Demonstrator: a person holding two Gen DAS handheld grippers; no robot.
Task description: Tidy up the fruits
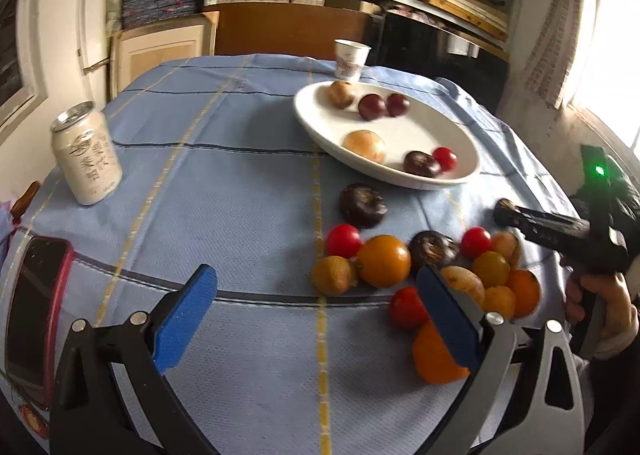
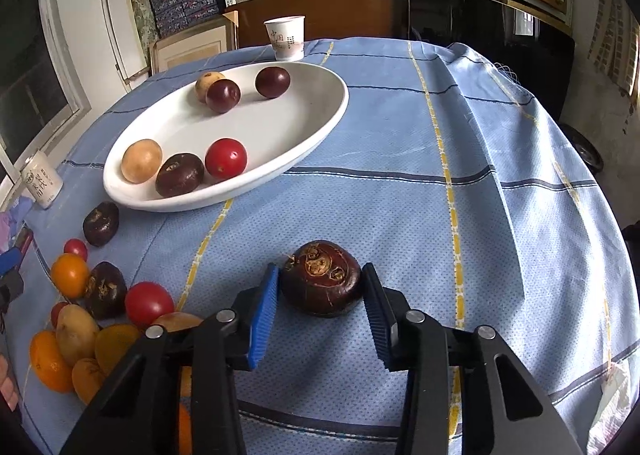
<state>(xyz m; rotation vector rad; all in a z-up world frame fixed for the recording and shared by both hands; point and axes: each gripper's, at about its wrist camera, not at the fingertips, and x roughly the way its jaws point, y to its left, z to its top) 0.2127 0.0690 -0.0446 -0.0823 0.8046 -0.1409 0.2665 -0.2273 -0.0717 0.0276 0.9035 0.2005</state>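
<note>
A white oval plate (image 1: pixel 400 127) (image 2: pixel 280 123) holds several fruits: dark plums, tan ones, a dark brown one and a red tomato (image 2: pixel 225 158). A loose pile of orange, red, tan and dark brown fruits (image 1: pixel 432 267) (image 2: pixel 92 315) lies on the blue cloth. My left gripper (image 1: pixel 316 315) is open and empty, hovering just before the pile. My right gripper (image 2: pixel 320 307) is open around a dark brown fruit (image 2: pixel 322 277) on the cloth; its blue pads (image 2: pixel 264 311) flank the fruit, and a narrow gap shows at the left pad. The right gripper also shows in the left wrist view (image 1: pixel 520 217).
A white drink can (image 1: pixel 86 153) stands at the left. A paper cup (image 1: pixel 351 59) (image 2: pixel 286 38) stands behind the plate. A red-cased phone (image 1: pixel 36 315) lies at the near left edge. Shelves of stacked mats fill the background.
</note>
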